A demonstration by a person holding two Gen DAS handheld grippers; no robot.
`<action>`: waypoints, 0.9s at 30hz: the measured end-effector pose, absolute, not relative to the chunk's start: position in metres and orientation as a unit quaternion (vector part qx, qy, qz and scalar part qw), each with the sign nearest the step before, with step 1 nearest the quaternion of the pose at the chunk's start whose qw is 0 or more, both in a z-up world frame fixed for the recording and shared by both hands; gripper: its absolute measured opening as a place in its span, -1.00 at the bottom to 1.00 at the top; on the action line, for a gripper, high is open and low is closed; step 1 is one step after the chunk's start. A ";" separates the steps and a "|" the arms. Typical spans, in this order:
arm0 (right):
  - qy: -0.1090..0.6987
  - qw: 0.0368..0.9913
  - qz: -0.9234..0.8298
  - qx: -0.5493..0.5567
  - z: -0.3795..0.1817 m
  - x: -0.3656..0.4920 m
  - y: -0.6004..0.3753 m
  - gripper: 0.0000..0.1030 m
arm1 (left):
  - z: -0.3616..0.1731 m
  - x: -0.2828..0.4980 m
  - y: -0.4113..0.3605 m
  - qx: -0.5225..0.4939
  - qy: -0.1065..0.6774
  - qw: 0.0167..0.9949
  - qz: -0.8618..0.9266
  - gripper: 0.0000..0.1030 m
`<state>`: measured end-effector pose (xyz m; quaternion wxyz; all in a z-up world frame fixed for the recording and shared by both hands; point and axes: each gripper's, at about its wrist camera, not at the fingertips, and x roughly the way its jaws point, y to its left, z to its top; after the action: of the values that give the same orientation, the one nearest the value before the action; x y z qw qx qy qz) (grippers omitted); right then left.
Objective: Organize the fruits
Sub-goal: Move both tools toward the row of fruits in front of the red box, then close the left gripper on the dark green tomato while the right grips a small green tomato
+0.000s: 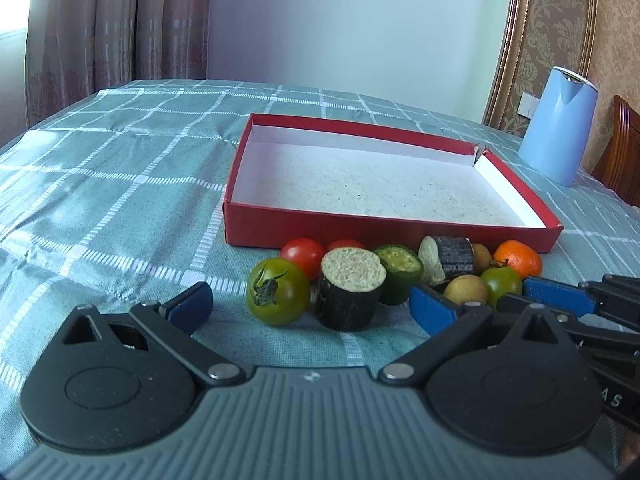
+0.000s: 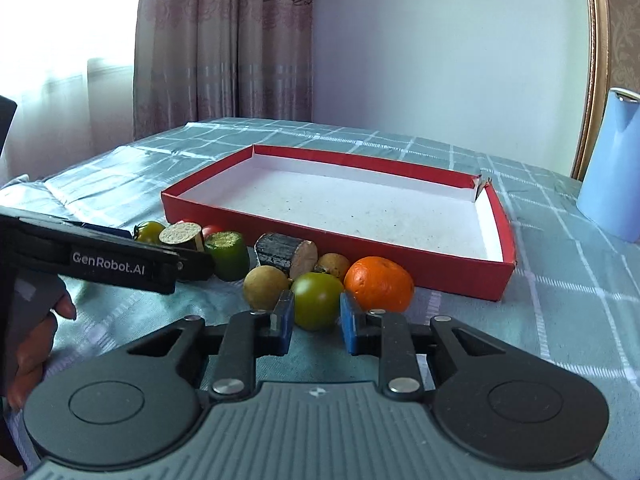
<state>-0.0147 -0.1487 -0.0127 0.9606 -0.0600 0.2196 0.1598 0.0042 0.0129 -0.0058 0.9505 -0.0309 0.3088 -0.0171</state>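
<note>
A row of produce lies on the checked cloth in front of an empty red box (image 2: 424, 274) with a white inside. My right gripper (image 2: 316, 322) is shut on a green tomato (image 2: 316, 300), its blue pads (image 2: 285, 316) against both sides; the tomato rests on the cloth. An orange (image 2: 378, 284) sits just right of it and a tan round fruit (image 2: 265, 287) just left. My left gripper (image 1: 312, 306) stands open, its fingers either side of a dark cut cylinder (image 1: 348, 292) and another green tomato (image 1: 276, 294). Red tomatoes (image 1: 302, 254) lie behind these.
A green cut piece (image 1: 400, 270), a lying dark piece (image 1: 452, 258) and another tan fruit (image 2: 334, 265) fill the row. A light blue jug (image 1: 558, 128) stands at the right beside the box. A hand (image 2: 28, 356) holds the left gripper. A wooden chair back (image 1: 622, 152) shows far right.
</note>
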 end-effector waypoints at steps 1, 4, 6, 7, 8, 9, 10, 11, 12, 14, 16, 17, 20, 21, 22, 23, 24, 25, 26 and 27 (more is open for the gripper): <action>0.219 0.961 0.157 -0.065 -0.012 -0.015 -0.147 -0.53 | -0.006 0.005 0.013 -0.031 0.310 0.950 -0.017 1.00; 0.219 0.962 0.151 -0.066 -0.012 -0.014 -0.143 -0.53 | -0.005 0.005 0.013 -0.034 0.313 0.949 -0.018 1.00; 0.227 0.960 0.153 -0.058 -0.011 -0.009 -0.142 -0.48 | -0.005 0.005 0.013 -0.034 0.313 0.949 -0.018 1.00; 0.229 0.959 0.153 -0.064 -0.011 -0.007 -0.139 -0.48 | -0.005 0.005 0.013 -0.035 0.314 0.949 -0.018 1.00; 0.228 0.959 0.152 -0.077 -0.011 -0.005 -0.135 -0.44 | -0.005 0.005 0.013 -0.035 0.314 0.949 -0.018 1.00; 0.236 0.954 0.154 -0.099 -0.012 -0.002 -0.128 -0.36 | -0.005 0.005 0.013 -0.035 0.314 0.949 -0.018 1.00; 0.236 0.951 0.151 -0.131 -0.015 -0.002 -0.119 -0.26 | -0.005 0.005 0.013 -0.035 0.314 0.949 -0.019 1.00; 0.229 0.952 0.142 -0.148 -0.016 -0.003 -0.113 -0.23 | -0.005 0.005 0.014 -0.036 0.313 0.949 -0.019 1.00; 0.227 0.953 0.136 -0.149 -0.017 -0.003 -0.110 -0.21 | -0.005 0.004 0.015 -0.038 0.311 0.950 -0.017 1.00; 0.224 0.954 0.134 -0.145 -0.016 -0.004 -0.110 -0.27 | -0.004 -0.001 0.018 -0.044 0.304 0.952 -0.011 1.00; 0.223 0.957 0.140 -0.119 -0.014 -0.004 -0.119 -0.39 | -0.002 -0.007 0.021 -0.041 0.296 0.954 -0.006 1.00; 0.227 0.957 0.147 -0.105 -0.014 -0.003 -0.124 -0.40 | -0.002 -0.010 0.023 -0.028 0.294 0.956 -0.003 1.00; 0.227 0.958 0.160 -0.074 -0.012 -0.003 -0.134 -0.39 | -0.002 -0.019 0.026 0.011 0.286 0.958 0.014 1.00; 0.230 0.957 0.164 -0.069 -0.012 -0.002 -0.136 -0.39 | -0.002 -0.021 0.027 0.019 0.283 0.959 0.021 1.00; 0.233 0.956 0.168 -0.063 -0.013 -0.002 -0.137 -0.40 | -0.002 -0.020 0.028 0.024 0.284 0.958 0.027 1.00; 0.233 0.956 0.170 -0.056 -0.012 -0.001 -0.139 -0.40 | -0.002 -0.019 0.030 0.025 0.287 0.957 0.029 1.00; 0.233 0.956 0.173 -0.050 -0.012 -0.001 -0.141 -0.40 | -0.002 -0.016 0.031 0.024 0.291 0.956 0.028 1.00; 0.235 0.955 0.176 -0.045 -0.012 0.000 -0.142 -0.40 | -0.002 -0.013 0.032 0.023 0.294 0.955 0.027 1.00; 0.235 0.955 0.177 -0.041 -0.012 0.000 -0.143 -0.40 | -0.001 -0.011 0.032 0.026 0.295 0.955 0.028 1.00; 0.236 0.955 0.178 -0.040 -0.012 0.000 -0.143 -0.40 | 0.000 -0.010 0.031 0.035 0.293 0.955 0.033 1.00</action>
<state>0.0002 -0.1433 -0.0122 0.9545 -0.0398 0.2358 0.1780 -0.0096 0.0307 -0.0004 0.9549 0.0351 0.2932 0.0325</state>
